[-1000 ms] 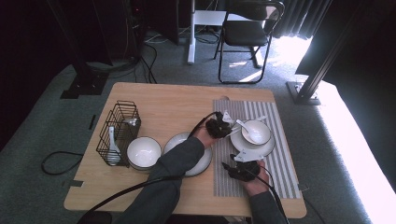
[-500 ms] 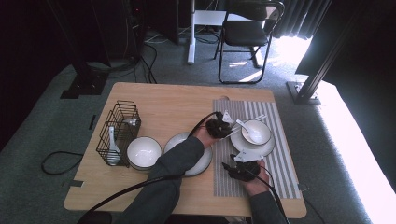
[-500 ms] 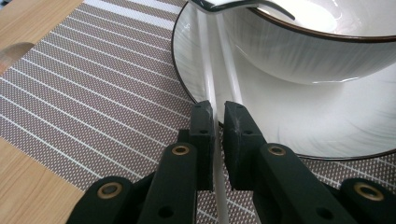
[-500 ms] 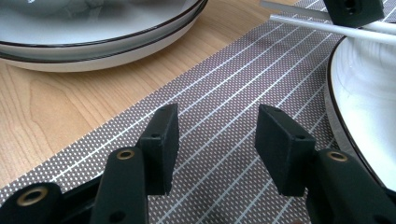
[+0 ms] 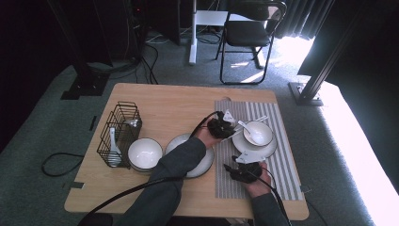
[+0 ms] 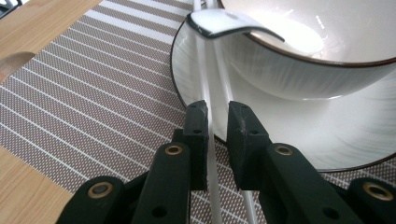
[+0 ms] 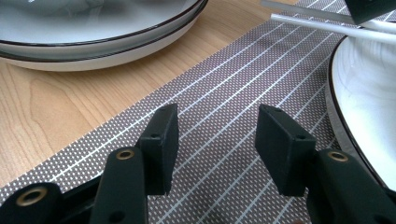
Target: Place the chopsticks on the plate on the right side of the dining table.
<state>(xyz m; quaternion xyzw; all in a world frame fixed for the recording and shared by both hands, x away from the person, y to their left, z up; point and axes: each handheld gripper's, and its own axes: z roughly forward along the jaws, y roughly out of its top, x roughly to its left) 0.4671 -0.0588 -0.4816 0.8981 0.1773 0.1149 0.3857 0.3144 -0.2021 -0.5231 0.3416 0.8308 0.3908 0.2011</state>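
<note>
Left gripper point(image 6: 217, 140): jaws have just been opening, now a narrow gap with two white chopsticks point(image 6: 211, 154) running between the pads. The pads look barely off them, so I read this as a release, not a grip. The chopsticks lie along the plate point(image 6: 299, 135) rim, tips toward the spoon point(image 6: 219, 23) that hangs over the bowl point(image 6: 322, 65) edge, probably laid there to complete a place setting on the striped mat point(image 6: 93, 84).

Right gripper point(image 7: 217, 144): jaws about half apart, nothing between them, hovering over the mat just beside the plate; likely waiting.

Hard to tell: chopstick near ends are cut off below the left jaws. In the high view the left gripper point(image 5: 221, 127) covers the chopsticks. Contents of the wire basket point(image 5: 120, 134) are unclear.
</note>
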